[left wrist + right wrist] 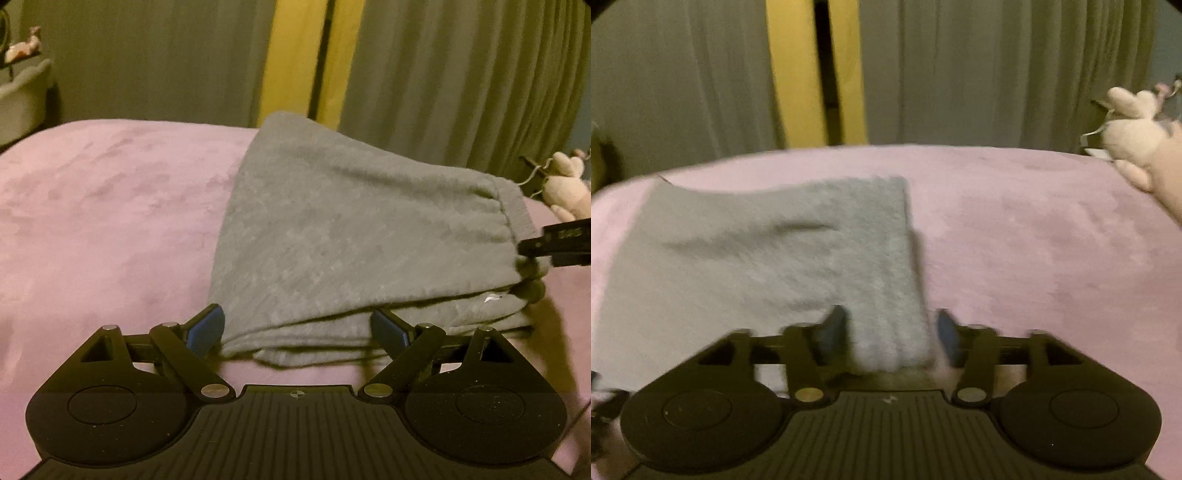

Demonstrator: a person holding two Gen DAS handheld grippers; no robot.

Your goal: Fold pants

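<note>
The grey fleece pants [340, 236] lie folded in several layers on the pink bed cover [103, 221]. My left gripper [297, 332] is open, its blue-padded fingers either side of the near left corner of the stack. The top layer's right end with the elastic waistband is raised, and the right gripper's black tip [554, 247] touches it there. In the blurred right wrist view the pants [768, 266] fill the left half, and my right gripper [892, 339] is open with the near right corner of the cloth between its fingers.
Grey curtains [461, 74] with a yellow strip hang behind the bed. A pale plush toy [1137, 144] lies at the bed's far right. A grey tub [22, 103] stands at the far left. Pink cover spreads right of the pants [1052, 240].
</note>
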